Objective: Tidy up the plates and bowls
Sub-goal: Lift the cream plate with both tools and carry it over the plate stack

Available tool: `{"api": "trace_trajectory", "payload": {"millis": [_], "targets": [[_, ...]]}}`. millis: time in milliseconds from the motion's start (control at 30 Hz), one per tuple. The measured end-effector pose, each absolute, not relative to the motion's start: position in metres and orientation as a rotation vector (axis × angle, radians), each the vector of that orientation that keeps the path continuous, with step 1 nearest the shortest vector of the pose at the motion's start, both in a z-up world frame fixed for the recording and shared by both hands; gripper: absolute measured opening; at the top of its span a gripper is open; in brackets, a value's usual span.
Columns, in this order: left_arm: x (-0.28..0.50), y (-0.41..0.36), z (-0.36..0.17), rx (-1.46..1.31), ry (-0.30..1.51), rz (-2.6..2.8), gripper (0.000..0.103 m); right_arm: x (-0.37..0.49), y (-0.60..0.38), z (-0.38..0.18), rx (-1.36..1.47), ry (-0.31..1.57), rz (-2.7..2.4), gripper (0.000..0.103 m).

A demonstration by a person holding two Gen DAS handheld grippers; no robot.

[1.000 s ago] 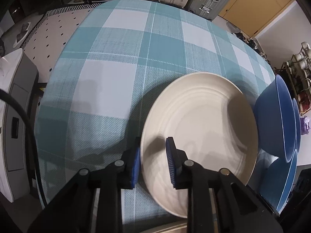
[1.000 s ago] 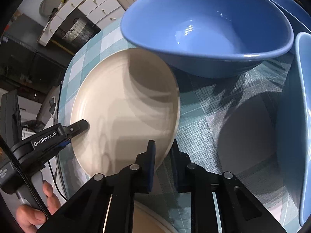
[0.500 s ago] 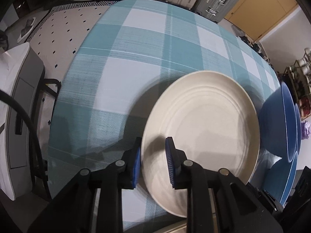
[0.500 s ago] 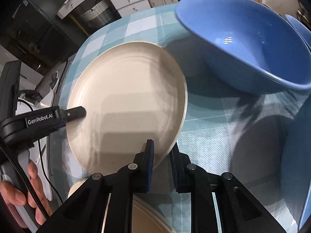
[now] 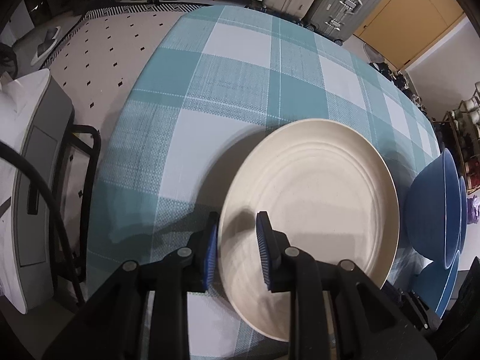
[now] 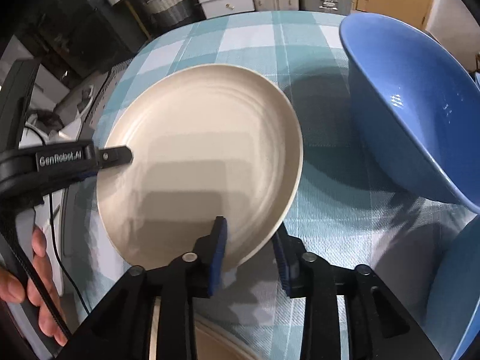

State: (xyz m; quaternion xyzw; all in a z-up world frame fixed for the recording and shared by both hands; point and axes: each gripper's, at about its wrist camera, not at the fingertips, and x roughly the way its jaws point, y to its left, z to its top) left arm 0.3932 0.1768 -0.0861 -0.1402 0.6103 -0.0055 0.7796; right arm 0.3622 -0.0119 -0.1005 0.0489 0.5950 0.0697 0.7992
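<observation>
A cream plate [image 5: 312,198] is held just above the teal checked tablecloth [image 5: 240,84]. My left gripper [image 5: 238,225] is shut on its near rim, one pad on top and one beneath. In the right wrist view the same plate [image 6: 204,156] has the left gripper [image 6: 117,156] clamped on its left edge. My right gripper [image 6: 249,234] straddles the plate's near-right rim; its jaws are opening and the pads stand clear of the rim. A blue bowl [image 6: 414,114] sits tilted to the right, and the edge of another blue bowl [image 6: 459,294] shows at the lower right.
A second cream plate [image 6: 216,342] lies under the right gripper at the bottom edge. A person's hand [image 6: 18,285] holds the left gripper. A grey chair [image 5: 39,180] stands off the table's left edge. Suitcases [image 5: 345,3] and drawers line the far wall.
The right gripper's jaws have spread apart and let go of the plate's rim. The plate has shifted left, away from the blue bowl, with the left gripper holding it throughout.
</observation>
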Motion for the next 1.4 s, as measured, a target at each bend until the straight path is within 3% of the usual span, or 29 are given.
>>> {"api": "trace_trajectory", "payload": {"millis": [67, 267, 367, 433, 533, 1400], "targets": [[0.393, 0.178, -0.086, -0.305, 1.313, -0.011, 0.023, 0.364, -0.016, -0.099, 0.155, 1.251, 0.130, 0.052], [0.395, 0.177, -0.085, -0.281, 1.304, -0.009, 0.023, 0.375, -0.019, -0.098, 0.210, 1.199, 0.114, 0.052], [0.394, 0.177, -0.084, -0.257, 1.286, 0.019, 0.022, 0.383, -0.018, -0.102, 0.240, 1.236, 0.112, 0.047], [0.392, 0.178, -0.082, -0.236, 1.263, 0.036, 0.022, 0.383, -0.015, -0.101, 0.210, 1.238, 0.115, 0.031], [0.391, 0.180, -0.082, -0.231, 1.256, 0.035, 0.021, 0.384, -0.015, -0.102, 0.167, 1.227, 0.102, 0.017], [0.355, 0.186, -0.048, -0.249, 1.205, 0.043, 0.021, 0.348, -0.026, -0.062, 0.162, 1.131, 0.158, 0.013]]}}
